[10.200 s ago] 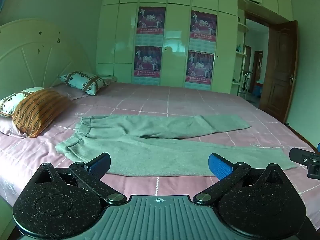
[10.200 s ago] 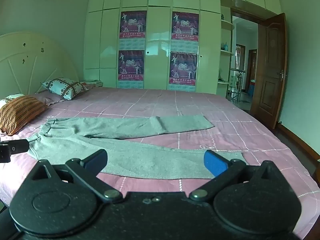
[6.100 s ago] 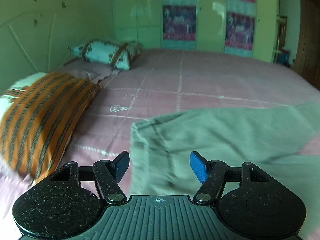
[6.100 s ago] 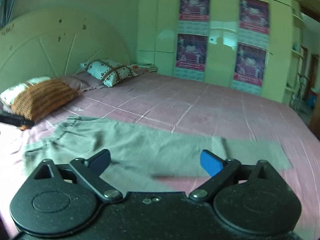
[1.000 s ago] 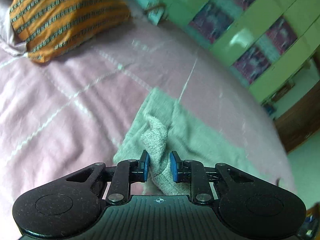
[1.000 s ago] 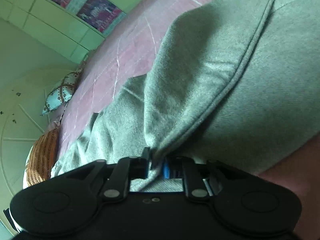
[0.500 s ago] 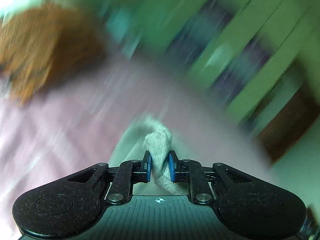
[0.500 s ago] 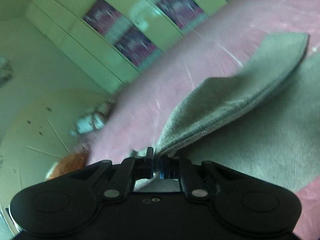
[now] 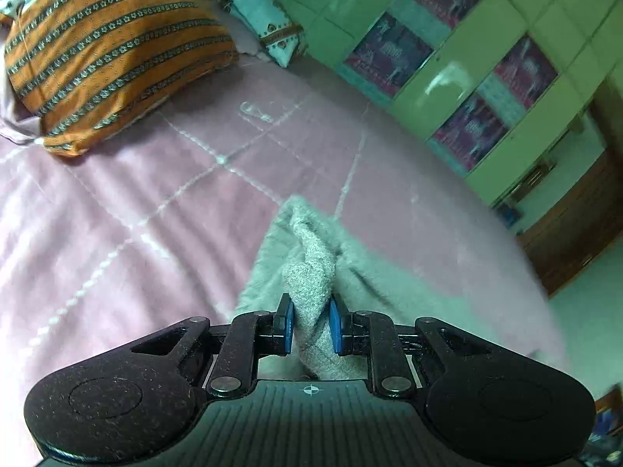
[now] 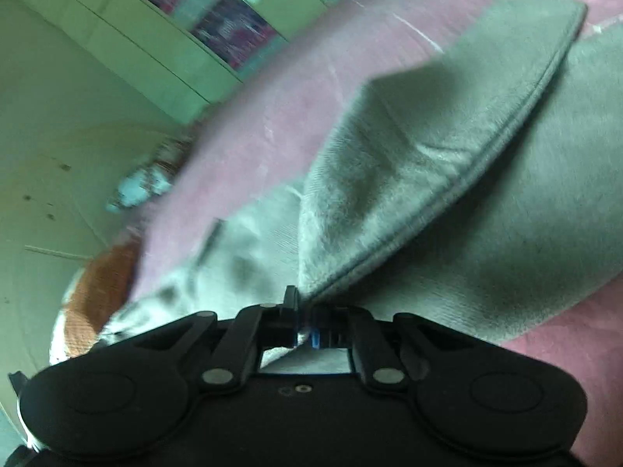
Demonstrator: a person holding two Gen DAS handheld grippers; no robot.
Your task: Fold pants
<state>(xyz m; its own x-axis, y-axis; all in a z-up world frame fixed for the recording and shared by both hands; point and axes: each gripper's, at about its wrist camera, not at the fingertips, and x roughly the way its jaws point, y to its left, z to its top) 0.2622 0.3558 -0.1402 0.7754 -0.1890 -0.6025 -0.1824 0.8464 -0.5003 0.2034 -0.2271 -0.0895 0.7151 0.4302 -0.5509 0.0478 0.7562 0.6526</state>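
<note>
Grey pants [image 9: 311,272] lie on a pink bed. In the left wrist view my left gripper [image 9: 310,325] is shut on a bunched wad of the pants' thick end, lifted slightly off the cover. In the right wrist view my right gripper [image 10: 305,327] is shut on the edge of a pant leg [image 10: 409,163], which rises from the pads as a raised fold over the rest of the pants [image 10: 525,202] lying flat beneath.
The pink quilted bedcover [image 9: 136,214] spreads around the pants. An orange striped pillow [image 9: 105,46] and a white patterned pillow [image 9: 264,15] lie near the headboard. A green wardrobe with posters [image 9: 459,78] stands beyond the bed, a wooden door [image 9: 576,225] to its right.
Both grippers closed tight on the cloth and rose a little. The right one rolled, so the leg fold now stands higher against the bed.
</note>
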